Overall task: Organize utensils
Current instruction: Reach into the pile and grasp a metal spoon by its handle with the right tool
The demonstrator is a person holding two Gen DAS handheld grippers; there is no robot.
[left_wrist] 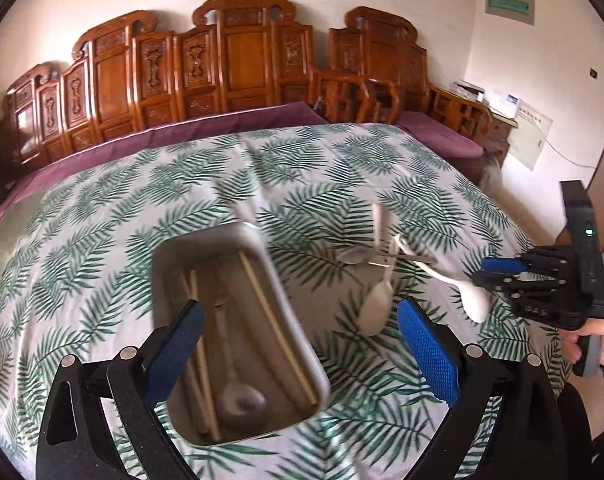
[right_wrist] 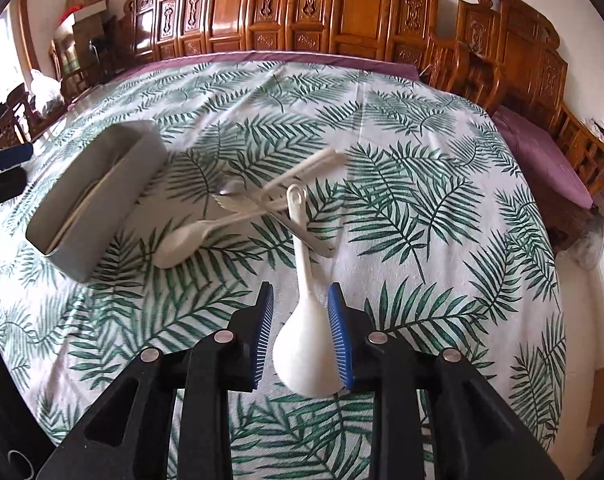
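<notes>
- White rice paddle [right_wrist: 306,344] right there between the jaws of the right gripper [right_wrist: 302,336], bowl end nearest the camera, handle running away toward the utensil pile [right_wrist: 261,208].
- Looks like light, stiff plastic; smooth and probably slippery at the rounded bowl, so best taken at the neck where bowl narrows to handle.
- Jaws part-open around it: right-hand pad seems to brush the bowl's edge, left-hand pad stands clear. No firm grasp visible; cannot tell if lifted or resting on the leaf-print cloth [right_wrist: 422,200].
- Beyond it, a white spoon [right_wrist: 181,240], a metal spoon and fork crossed over each other, likely to snag when the handle slides out.
- Grey tray [left_wrist: 237,320] further left on the worktop, chopsticks [left_wrist: 277,328] and a spoon already inside.
- Left gripper [left_wrist: 297,344] spread wide and empty above the tray.
</notes>
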